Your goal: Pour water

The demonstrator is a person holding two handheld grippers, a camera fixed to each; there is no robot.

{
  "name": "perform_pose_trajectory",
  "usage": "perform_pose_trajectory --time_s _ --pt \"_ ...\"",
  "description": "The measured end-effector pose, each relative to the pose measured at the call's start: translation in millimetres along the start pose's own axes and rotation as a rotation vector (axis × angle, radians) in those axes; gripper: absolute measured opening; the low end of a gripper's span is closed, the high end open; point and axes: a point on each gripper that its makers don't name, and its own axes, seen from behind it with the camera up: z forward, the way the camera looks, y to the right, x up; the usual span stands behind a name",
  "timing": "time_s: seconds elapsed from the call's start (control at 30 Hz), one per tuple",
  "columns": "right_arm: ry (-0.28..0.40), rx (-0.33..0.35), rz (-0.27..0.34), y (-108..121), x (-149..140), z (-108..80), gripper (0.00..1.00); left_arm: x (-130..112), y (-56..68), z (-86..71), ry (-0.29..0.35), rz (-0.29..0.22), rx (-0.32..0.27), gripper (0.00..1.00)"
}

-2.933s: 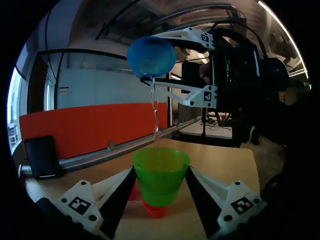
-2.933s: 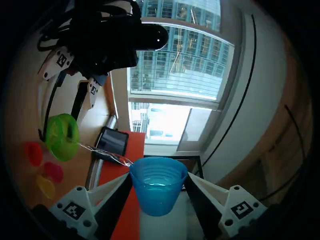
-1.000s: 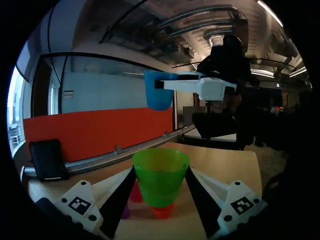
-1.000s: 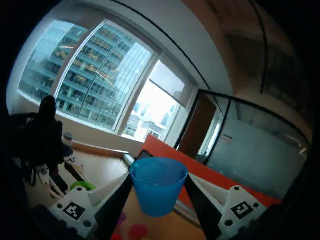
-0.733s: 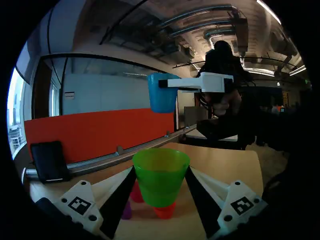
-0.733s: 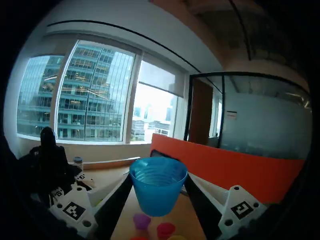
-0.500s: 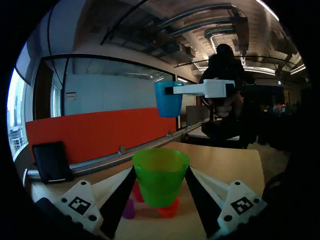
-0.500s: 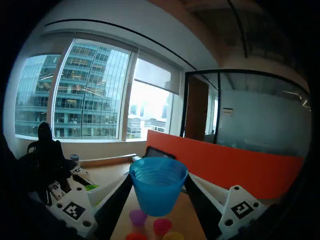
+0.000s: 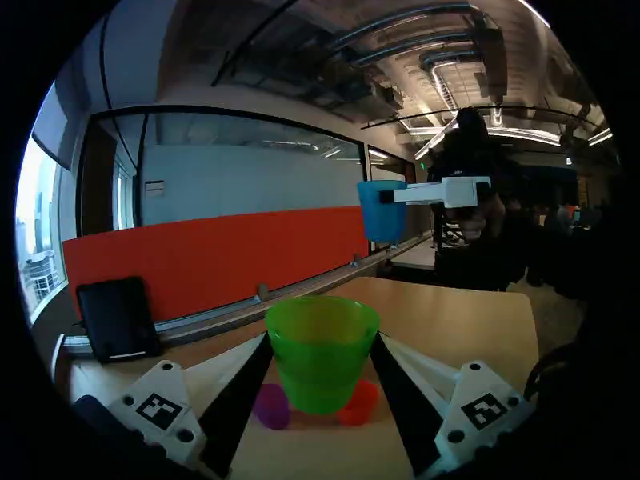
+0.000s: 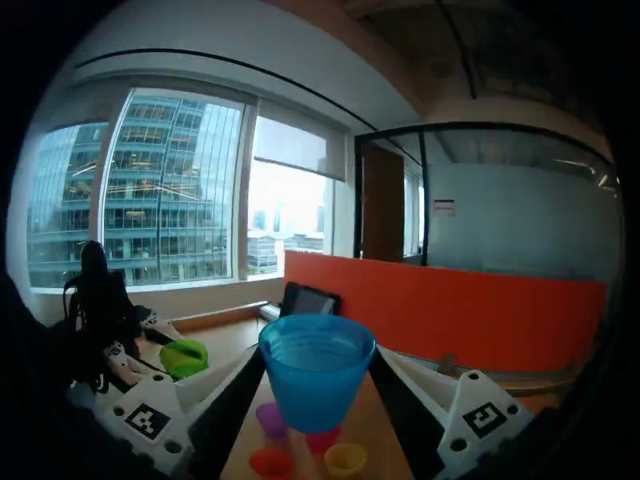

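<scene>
Fingers of the right gripper clamp the upright blue cup, well apart from the left gripper's clamped green cup.

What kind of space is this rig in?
Probably an office: a wood desk against an orange partition, a glass-walled room behind it, and tall windows facing high-rises.

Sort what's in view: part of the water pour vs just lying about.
In the job:
- green cup, gripped by the left gripper
- blue cup, held upright by the right gripper

Lying about:
- purple cup, red cup, yellow cup and pink cup on the table
- black tablet by the orange partition
</scene>
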Motion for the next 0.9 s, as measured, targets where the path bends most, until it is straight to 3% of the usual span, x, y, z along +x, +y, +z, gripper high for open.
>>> perform_pose_trajectory --time_s 0.37,0.9 --pt "-0.026 -0.040 0.009 22.0 -30.1 -20.9 0.91 -14.7 -17.0 -5.1 -0.040 0.007 0.034 0.85" --pt "-0.098 -0.040 -0.009 30.4 -83.0 -31.4 0.92 -39.3 -23.5 -1.1 -0.119 0.008 0.038 0.85"
